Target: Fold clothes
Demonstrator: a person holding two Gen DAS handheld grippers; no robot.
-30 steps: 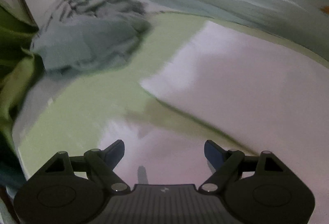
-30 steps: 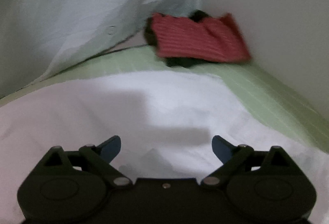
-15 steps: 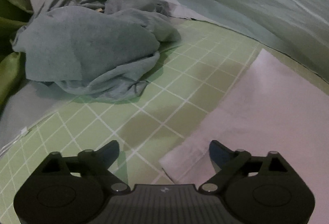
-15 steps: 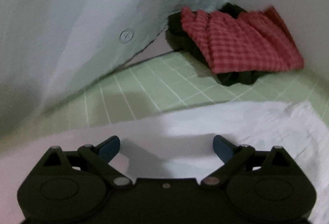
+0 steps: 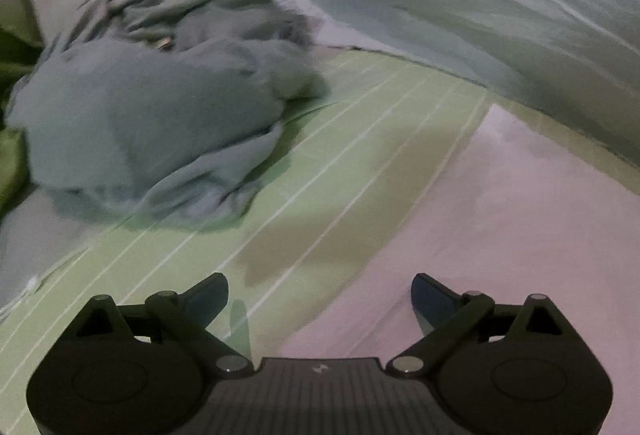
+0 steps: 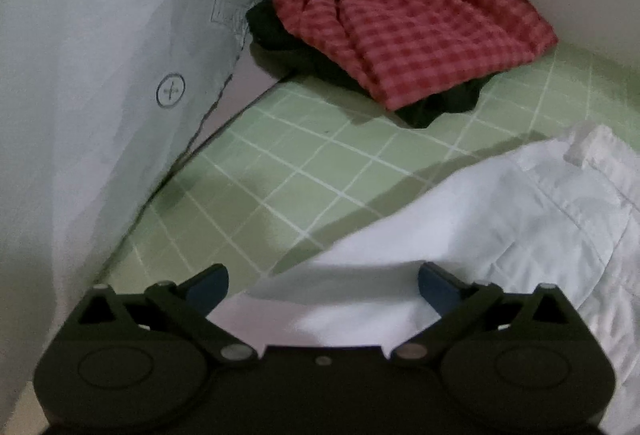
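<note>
A white garment (image 5: pixel 500 235) lies flat on the green grid mat (image 5: pixel 352 163); its left edge runs diagonally in front of my left gripper (image 5: pixel 320 299), which hangs open and empty above that edge. In the right wrist view the same white garment (image 6: pixel 480 227) shows a stitched hem at the right. My right gripper (image 6: pixel 323 289) is open just over its near edge, with nothing between the fingers. A crumpled grey-blue garment (image 5: pixel 152 123) is heaped at the left back of the mat.
A folded red checked cloth (image 6: pixel 420 35) rests on a dark garment (image 6: pixel 288 39) in the far corner by the wall. A pale sheet (image 6: pixel 100 75) with a circled cross mark hangs along the back. Green fabric (image 5: pixel 12 75) sits at the far left.
Both grippers have drawn back and turned outward from the white garment. More of the grid mat now shows in each view. Both stay open.
</note>
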